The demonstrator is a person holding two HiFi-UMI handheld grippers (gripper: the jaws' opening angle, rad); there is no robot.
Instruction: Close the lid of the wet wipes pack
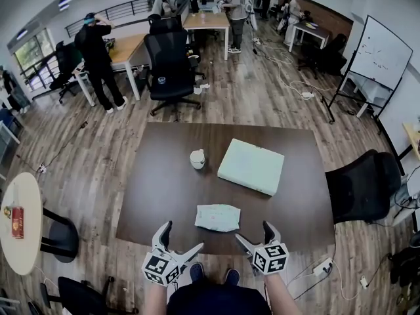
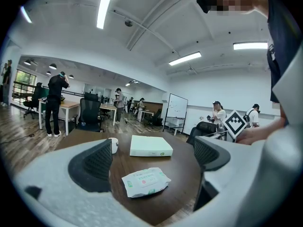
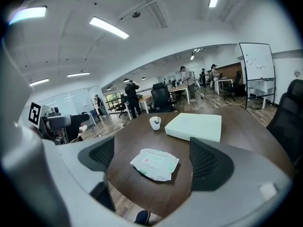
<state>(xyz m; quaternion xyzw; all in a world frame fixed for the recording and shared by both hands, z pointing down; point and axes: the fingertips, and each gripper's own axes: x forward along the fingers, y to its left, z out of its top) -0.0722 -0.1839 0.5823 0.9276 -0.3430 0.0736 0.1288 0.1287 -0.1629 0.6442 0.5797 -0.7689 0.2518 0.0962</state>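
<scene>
Wet wipes pack [image 1: 218,217] flat on table [image 1: 157,189] near front edge. Left gripper [image 1: 178,240] and right gripper [image 1: 253,237]: jaws wide apart, empty (both short of pack).

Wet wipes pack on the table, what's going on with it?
A person holds the left claw and right claw, both open and empty, at the table's near edge. The wet wipes pack lies flat just ahead, untouched. Its lid state is unclear. A pale box and cup sit farther back.

white cup [image 1: 197,158], pale box [image 1: 251,166], brown table [image 1: 157,189]
</scene>
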